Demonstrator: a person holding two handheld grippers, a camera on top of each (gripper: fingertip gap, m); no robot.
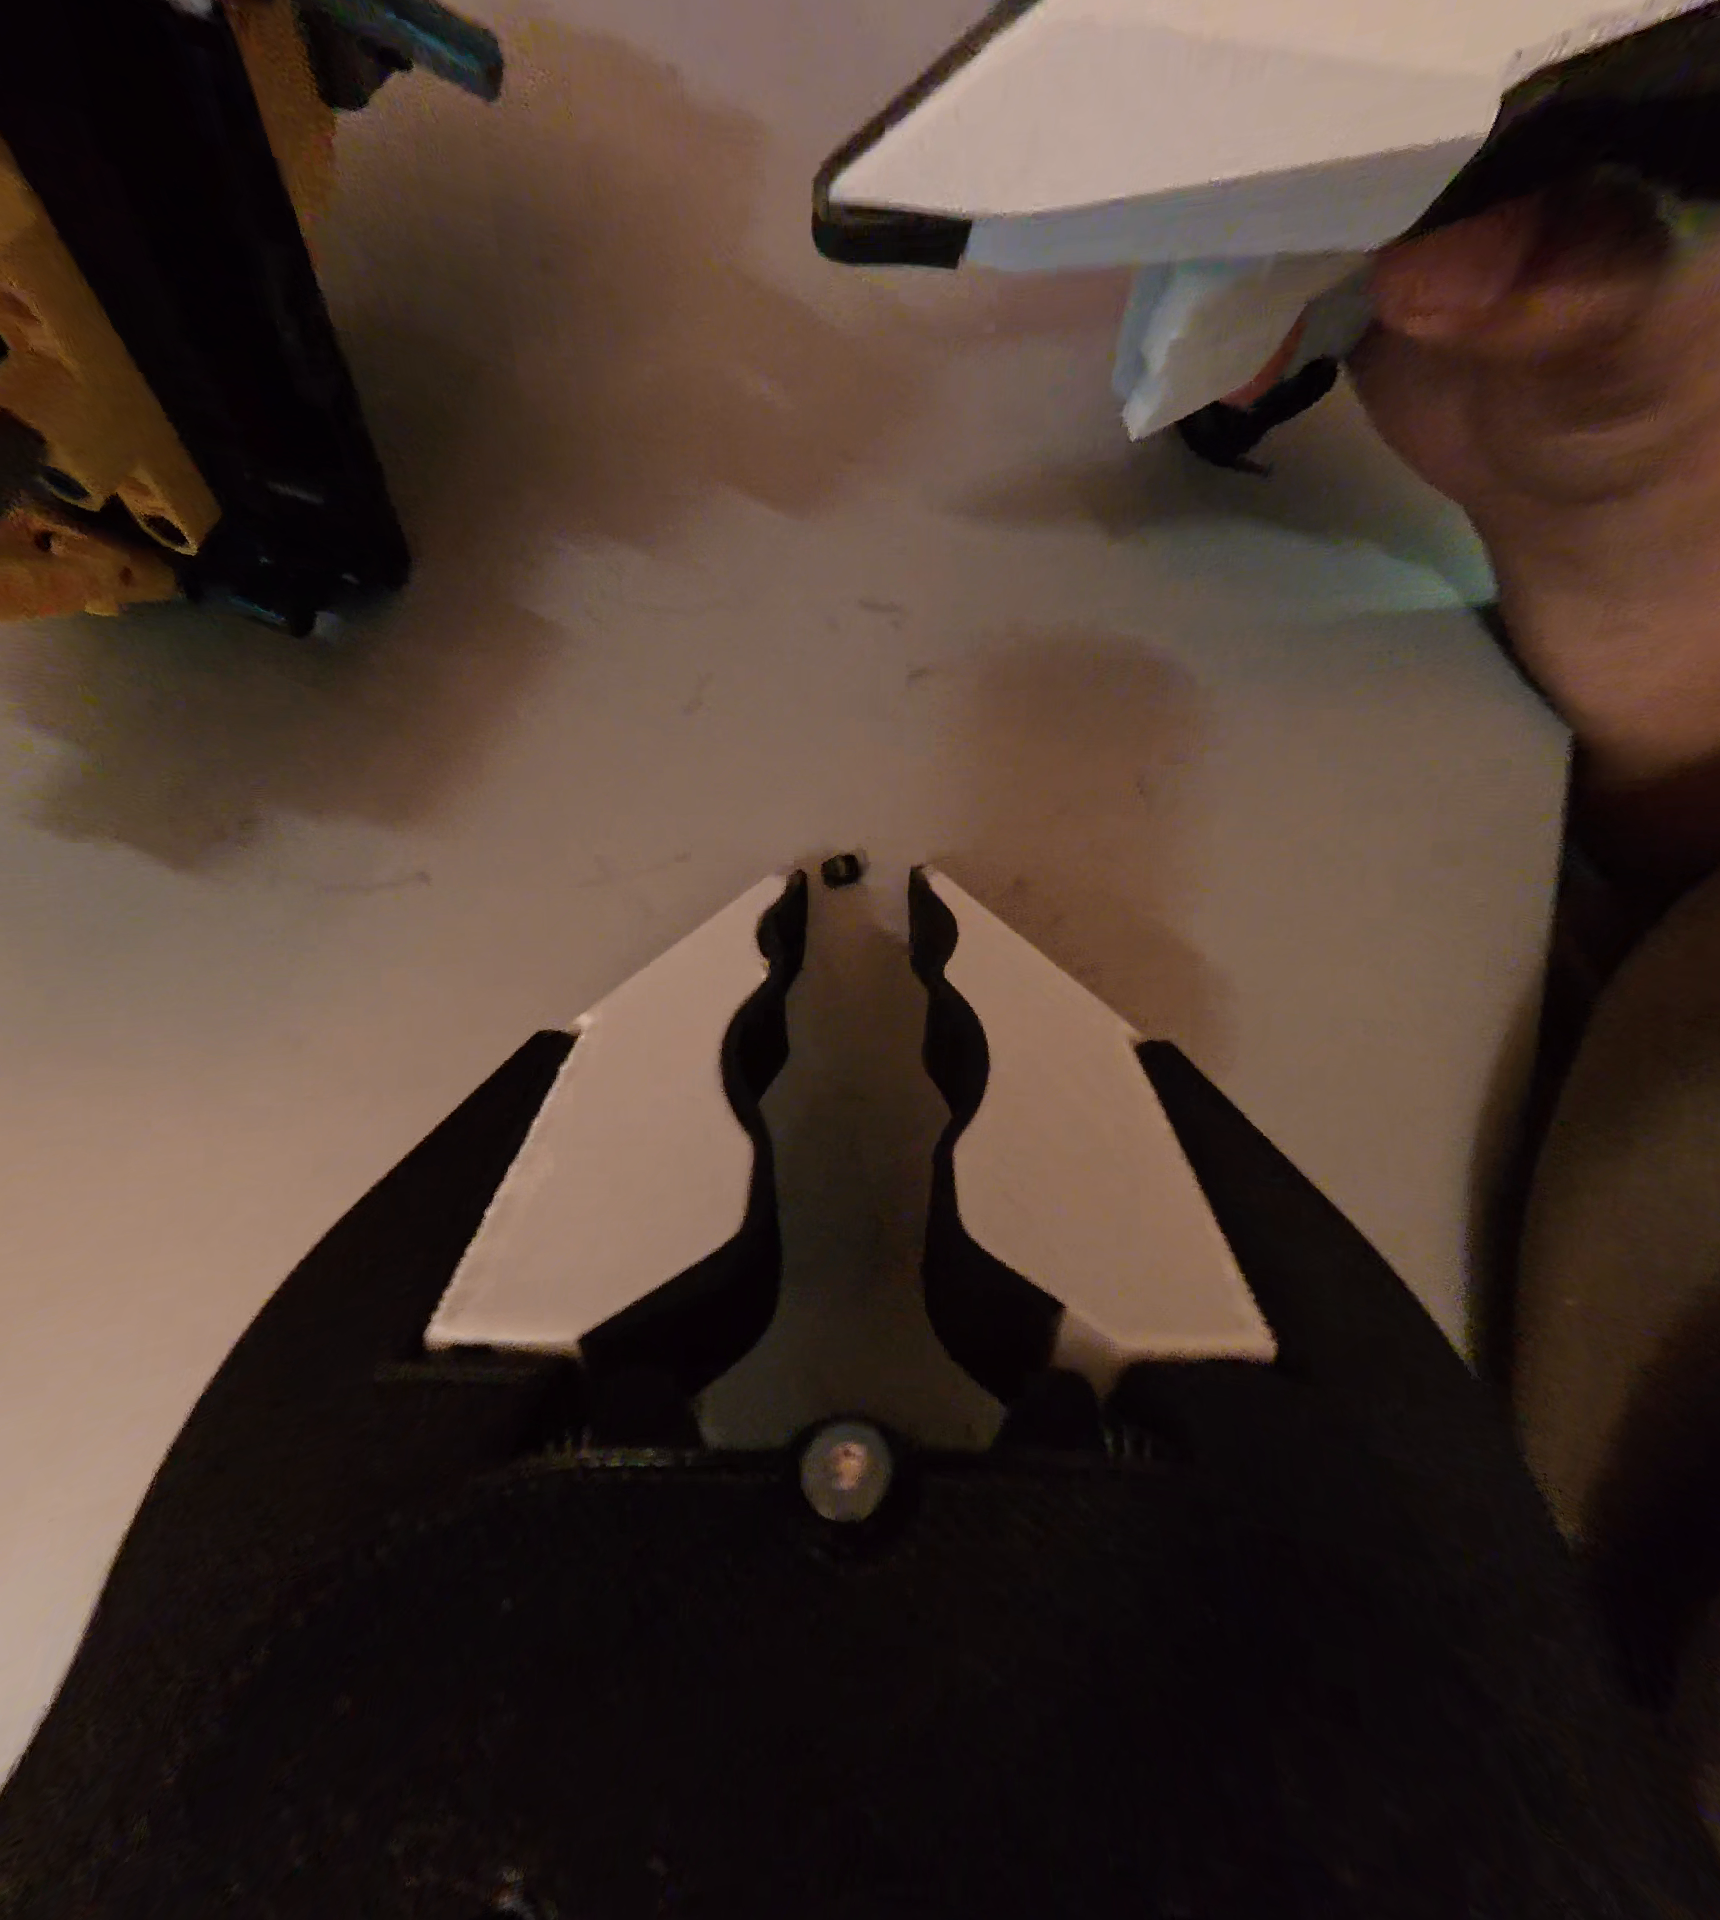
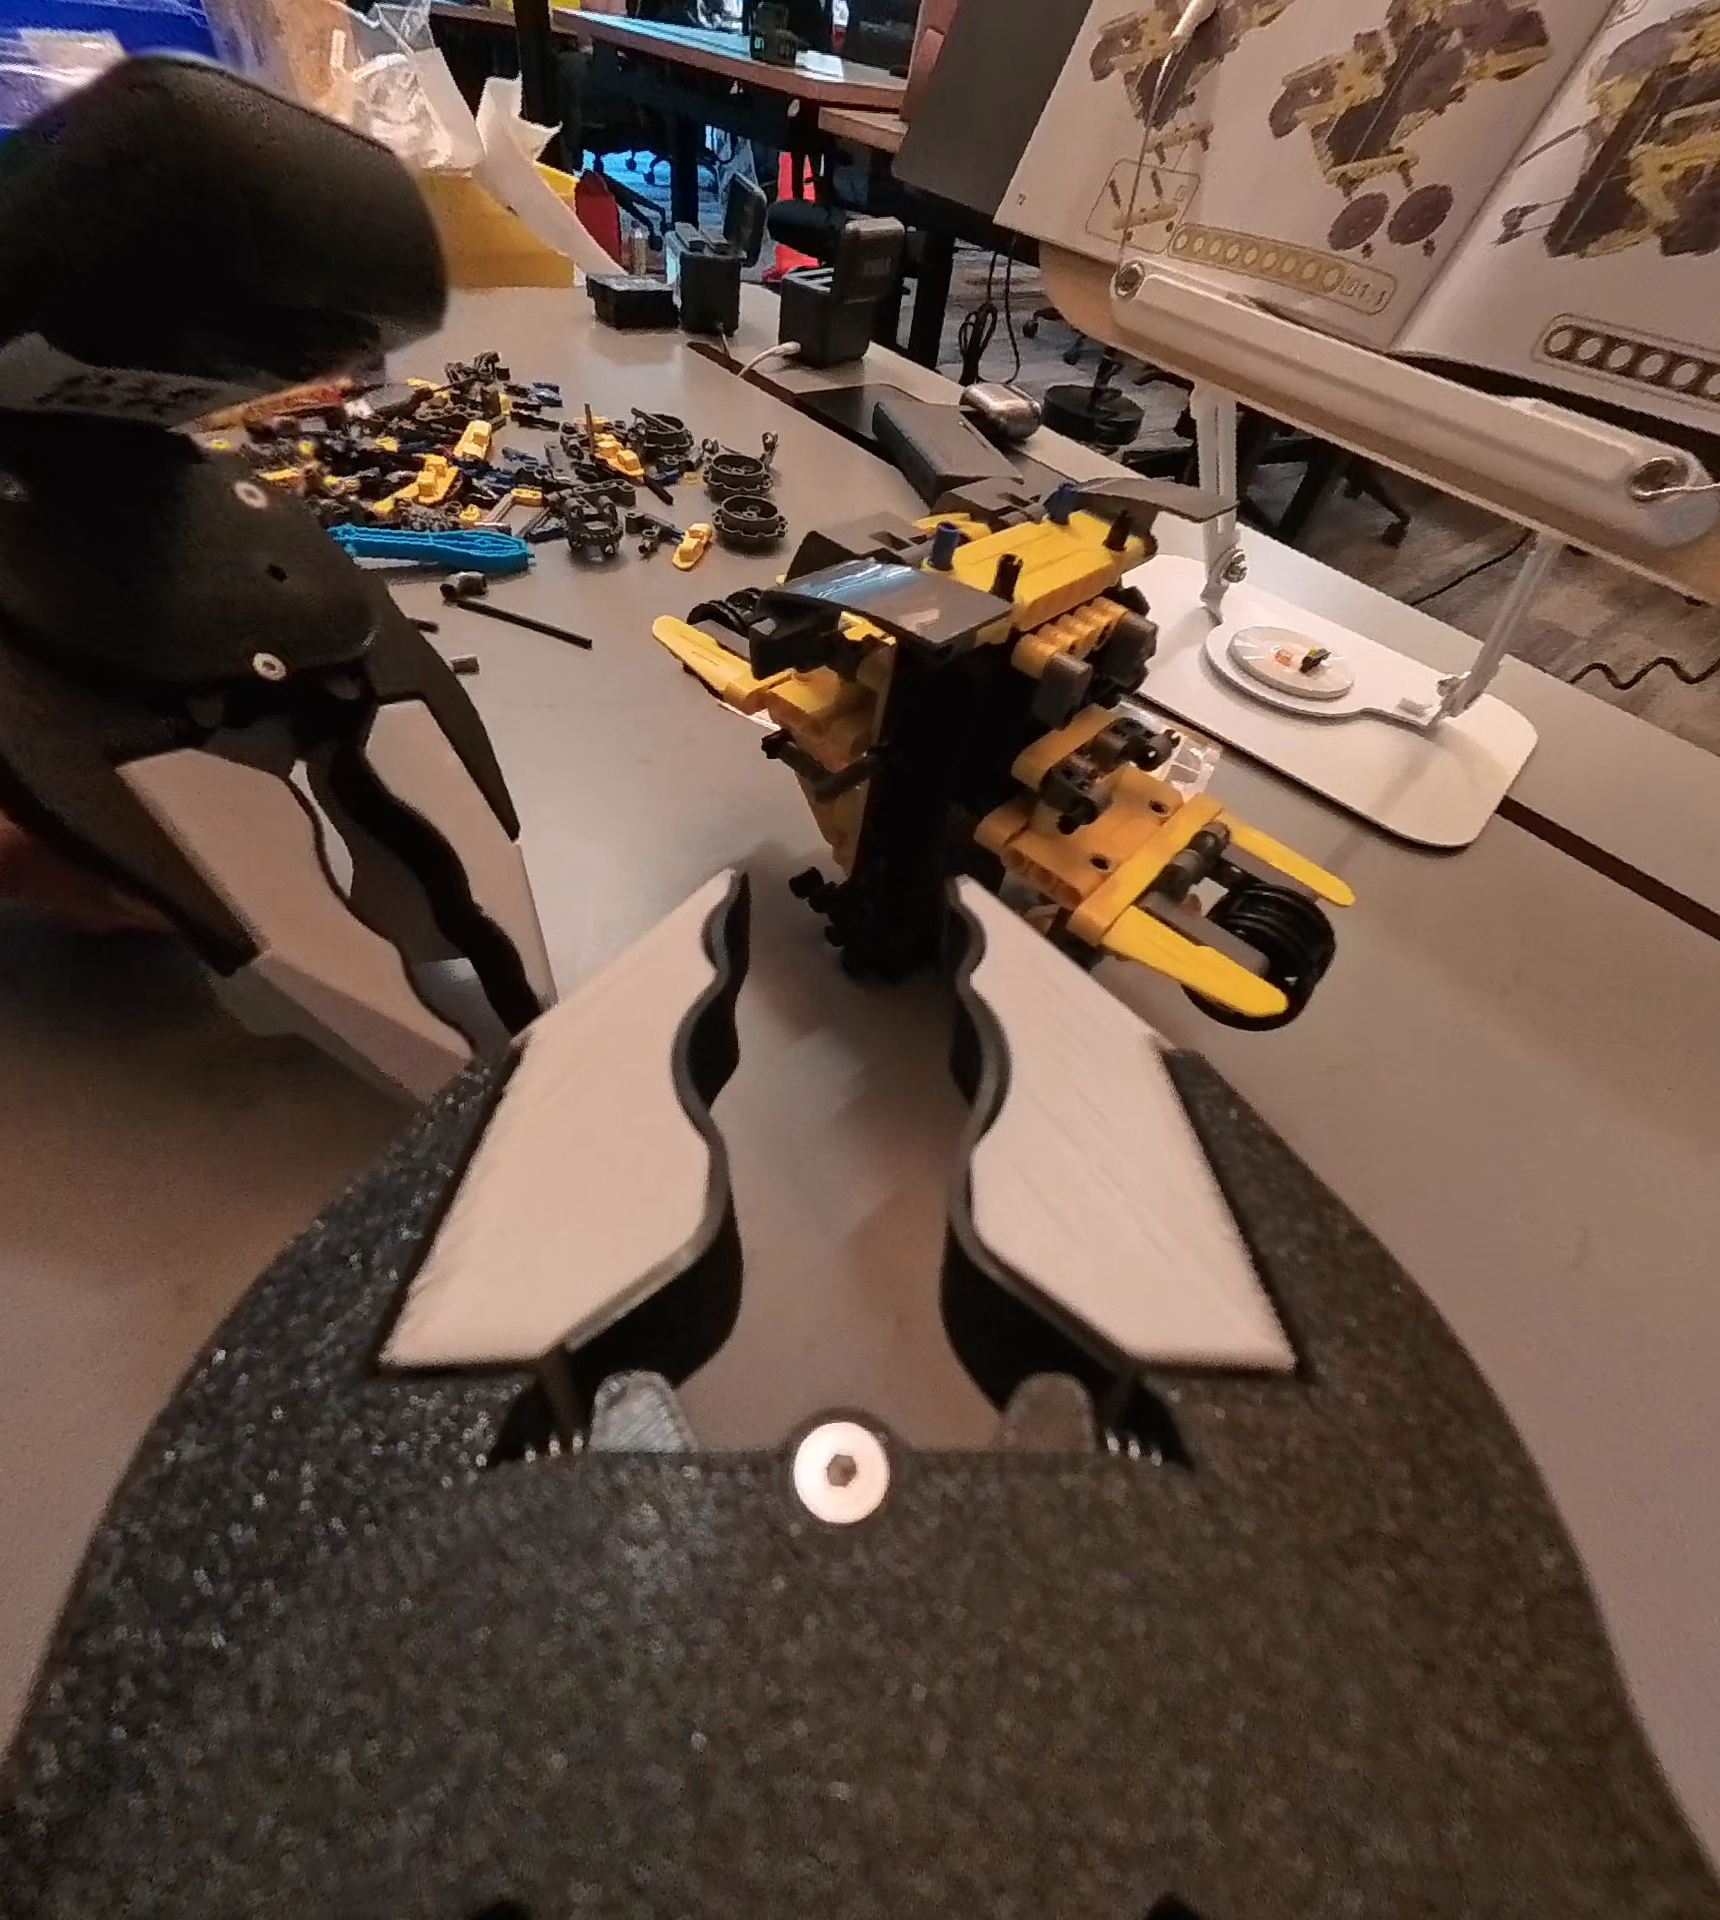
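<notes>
Two grippers over the grey table point(image 2: 1458, 1299): left gripper point(image 1: 856, 883) points down, jaws slightly apart around a tiny black piece point(image 1: 843, 865); right gripper point(image 2: 851, 904) gapes empty before the yellow-black model point(image 2: 981, 727). Open tabletop between.

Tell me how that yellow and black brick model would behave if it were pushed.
The model stands tall on a narrow black base, so it would probably tip rather than slide. Its thin yellow blades stick out and could snap off. It looks light.
</notes>
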